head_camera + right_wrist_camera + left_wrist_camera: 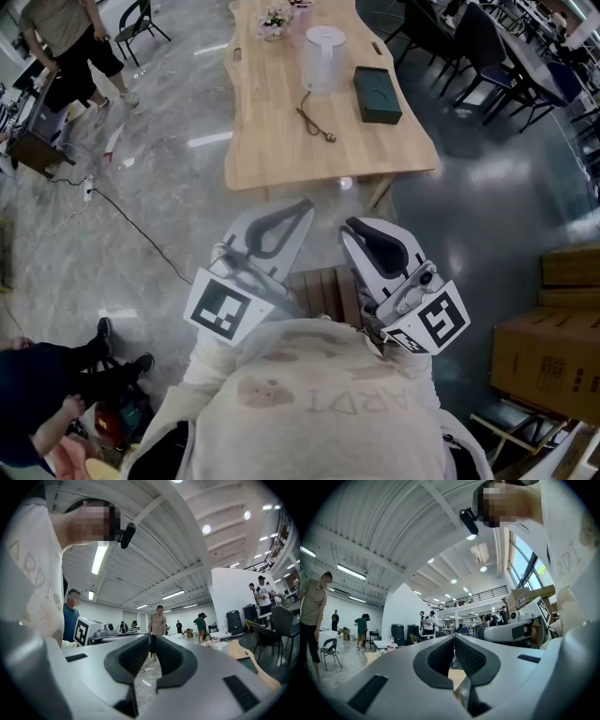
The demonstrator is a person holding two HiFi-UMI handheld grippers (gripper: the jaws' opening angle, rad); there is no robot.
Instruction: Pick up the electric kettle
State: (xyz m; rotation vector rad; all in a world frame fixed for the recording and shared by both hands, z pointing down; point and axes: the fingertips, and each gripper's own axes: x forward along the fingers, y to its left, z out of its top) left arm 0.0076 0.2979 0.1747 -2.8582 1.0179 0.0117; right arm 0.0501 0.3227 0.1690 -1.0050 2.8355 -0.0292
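Both claws are closed and empty: left gripper (298, 212) and right gripper (354, 231) are held close to the body. The electric kettle (323, 58) stands upright on the far part of the table (281, 155), well apart from both. Risks: jaws not opened before contact would likely topple the kettle; the loose cord (315, 123) may snag

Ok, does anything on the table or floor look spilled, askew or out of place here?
Nothing spilled or damaged. The electric kettle stands upright on the wooden table beside a dark box. Only a loose brown cord-like piece lies by it, and a cable trails across the floor at left.
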